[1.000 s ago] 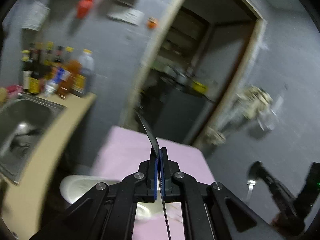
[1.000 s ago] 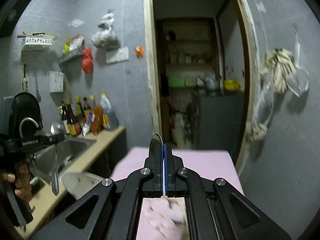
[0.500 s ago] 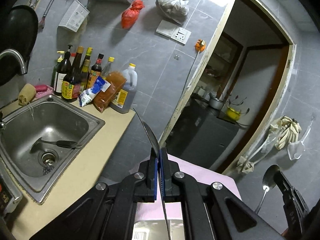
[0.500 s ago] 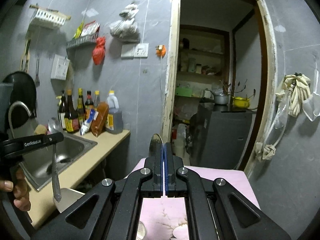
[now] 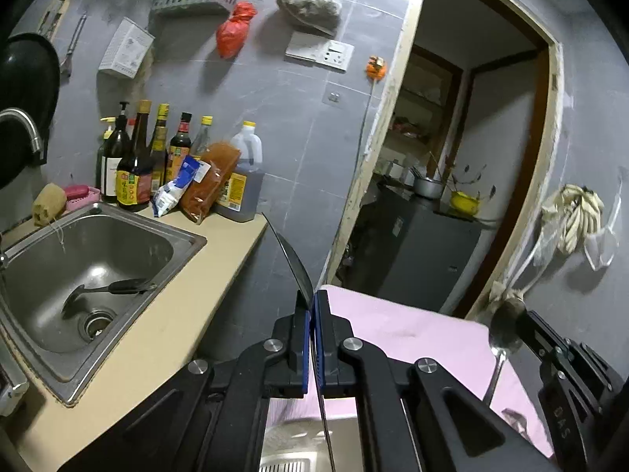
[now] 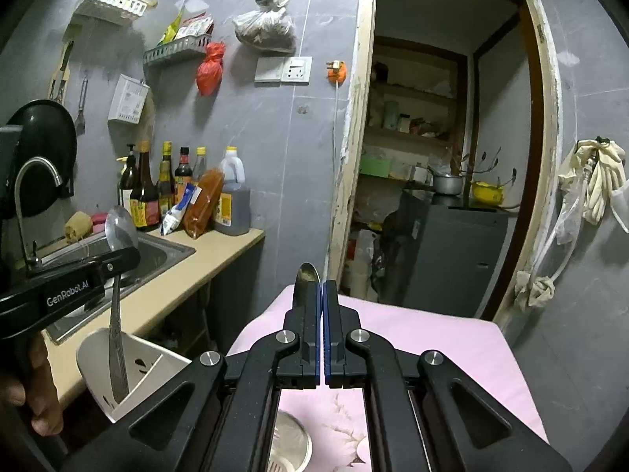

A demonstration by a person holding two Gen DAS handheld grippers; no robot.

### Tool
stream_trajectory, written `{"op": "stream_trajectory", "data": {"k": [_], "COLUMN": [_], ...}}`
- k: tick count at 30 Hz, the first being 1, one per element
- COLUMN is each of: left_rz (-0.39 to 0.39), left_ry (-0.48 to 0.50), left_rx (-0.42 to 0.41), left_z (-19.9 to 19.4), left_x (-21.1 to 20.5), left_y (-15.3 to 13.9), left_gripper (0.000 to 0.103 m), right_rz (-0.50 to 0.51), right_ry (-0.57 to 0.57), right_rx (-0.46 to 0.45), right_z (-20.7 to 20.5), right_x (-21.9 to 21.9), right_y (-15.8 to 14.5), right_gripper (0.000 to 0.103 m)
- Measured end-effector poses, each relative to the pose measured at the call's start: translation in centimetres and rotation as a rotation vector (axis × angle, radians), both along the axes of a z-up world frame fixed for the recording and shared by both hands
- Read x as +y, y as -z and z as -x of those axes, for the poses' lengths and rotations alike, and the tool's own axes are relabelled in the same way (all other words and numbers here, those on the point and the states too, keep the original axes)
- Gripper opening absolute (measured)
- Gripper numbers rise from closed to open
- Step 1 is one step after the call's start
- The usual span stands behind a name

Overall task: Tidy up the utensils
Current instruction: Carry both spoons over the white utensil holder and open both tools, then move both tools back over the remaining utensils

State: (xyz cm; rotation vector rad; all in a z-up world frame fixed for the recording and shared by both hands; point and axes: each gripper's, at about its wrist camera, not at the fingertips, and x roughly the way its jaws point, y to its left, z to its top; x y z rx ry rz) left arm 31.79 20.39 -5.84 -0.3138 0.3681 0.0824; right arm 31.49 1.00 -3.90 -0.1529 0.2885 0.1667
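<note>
We see the left gripper [image 5: 313, 306] pinching a long steel spoon [image 6: 118, 275] at lower left, handle hanging into the white plastic caddy [image 6: 129, 373]; the right gripper [image 6: 319, 295] pinches a second metal spoon [image 5: 505, 324].

A glossy metal spoon [image 6: 118, 267] hangs into a smooth white plastic holder [image 6: 133, 369] beside the brushed steel sink [image 5: 59, 259] and matt pink cloth [image 6: 412, 338].

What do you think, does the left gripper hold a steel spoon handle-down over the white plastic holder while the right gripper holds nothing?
Not quite: the right wrist view shows the right gripper shut on another steel spoon; the rest stands.
</note>
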Motion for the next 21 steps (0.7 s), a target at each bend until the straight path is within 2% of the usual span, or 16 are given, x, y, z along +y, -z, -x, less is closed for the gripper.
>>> {"op": "stream_trajectory", "data": {"k": [9,14,15,16,17,18,19,21], "left_rz": [0.051,0.049,0.047,0.049,0.058,0.071,0.092,0.118], "left_ry": [0.074,0.123,0.131,0.136,0.138,0.136,0.128,0.117], "left_rx": [0.079,0.141,0.145,0.151,0.155,0.156,0.151,0.142], "left_z": [0.9,1.6,1.7,2.0,2.2,2.4,2.7,3.2], "left_x": [0.8,0.7,0.7,0.7,0.7,0.8,0.9,0.9], "left_y": [-0.2,-0.3,-0.3,-0.5,-0.5,-0.6,-0.7,-1.1], "left_gripper": [0.004,0.011,0.013,0.023,0.035,0.042,0.049,0.05], "right_rz": [-0.031,-0.056,-0.064,-0.071,-0.078,-0.092,-0.101,-0.112], "right_ry": [-0.041,-0.042,-0.042,-0.041,-0.04,-0.041,-0.04,-0.042], "right_rx": [0.099,0.141,0.149,0.154,0.156,0.155,0.151,0.143], "right_z": [0.8,1.2,1.4,1.5,1.6,1.9,2.2,2.7], "right_x": [-1.2,-2.1,-2.3,-2.5,-2.8,-3.1,-3.3,-3.8], "right_y": [0.2,0.3,0.2,0.1,0.0,-0.1,-0.3,-0.7], "right_gripper": [0.003,0.005,0.01,0.014,0.025,0.033,0.035,0.039]}}
